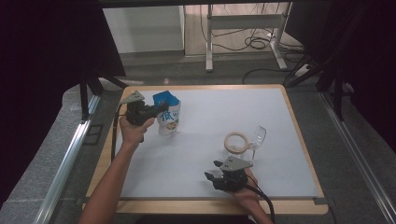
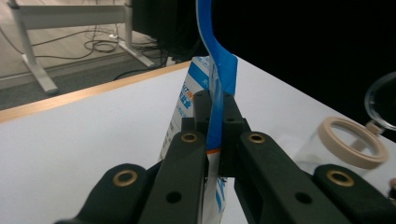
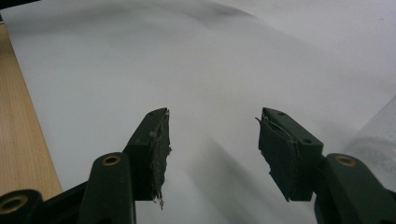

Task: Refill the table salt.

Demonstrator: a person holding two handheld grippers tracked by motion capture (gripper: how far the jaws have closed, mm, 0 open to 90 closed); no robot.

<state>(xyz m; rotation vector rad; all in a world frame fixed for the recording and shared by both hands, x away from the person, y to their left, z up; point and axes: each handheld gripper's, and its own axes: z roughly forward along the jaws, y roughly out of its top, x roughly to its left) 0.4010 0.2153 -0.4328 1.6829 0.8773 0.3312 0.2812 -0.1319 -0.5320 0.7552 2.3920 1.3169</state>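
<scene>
The right claw, low in the high view just right of centre, rests near the front edge of the table with its jaws spread and nothing between them; its own view looks along the two worn pads over bare white tabletop. It looks idle, waiting its turn.

A little farther up and right of it in the high view lie a roll of tape and, just beside it on the right, a clear wine glass. The glass seems tilted or lying on its side, though I cannot tell for sure. Both are untouched, well apart from either claw.

Farther up, in the upper left of the tabletop, the left claw is pressed together on the blue top edge of a white and blue pouch. The left gripper view settles the grip: the blue strip runs straight between the two closed jaws, with the pouch body hanging below them. The pouch stands near the table's far left corner; whether its base touches the surface or is just off it I cannot tell.

My reading is that the grasp on the pouch is done, and the rest is not: carrying it somewhere, or tipping it toward the glass, would still lie ahead, possibly with the right claw steadying the glass.
</scene>
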